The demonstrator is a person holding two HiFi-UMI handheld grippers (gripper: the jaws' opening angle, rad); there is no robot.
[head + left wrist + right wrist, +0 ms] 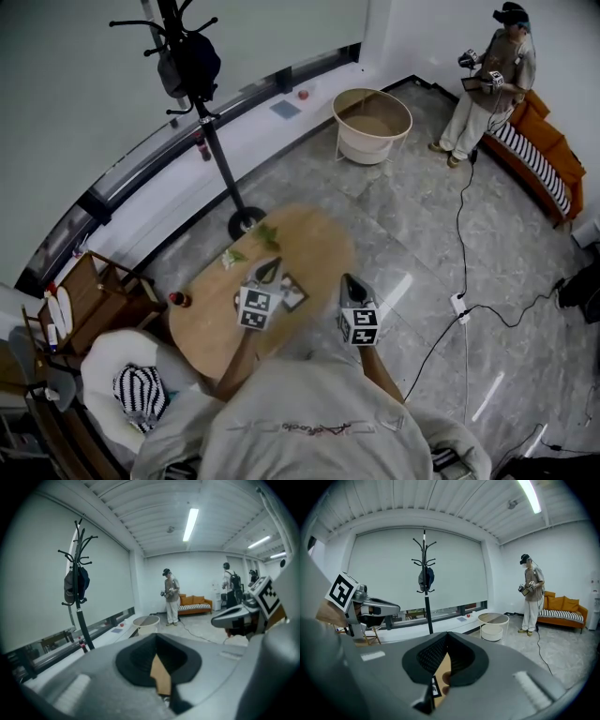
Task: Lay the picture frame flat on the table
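A small dark-framed picture frame (293,293) rests on the round wooden table (309,239), near the edge closest to me; it looks about flat. My left gripper (269,269) hangs over the table just left of the frame, jaws shut and empty. My right gripper (349,282) is at the table's right edge, just right of the frame, and also looks shut with nothing held. In the left gripper view the shut gripper (157,642) shows only a sliver of table below the pads. Under the right gripper (447,640), a black-and-white edge (435,689) shows.
The table also holds a red bottle (178,300) and green leaves (267,234). A coat stand (202,112) is behind it, and a white round side table (372,125) farther back. A person (492,80) stands by an orange sofa (542,155). A chair with a striped cushion (141,389) is at my left.
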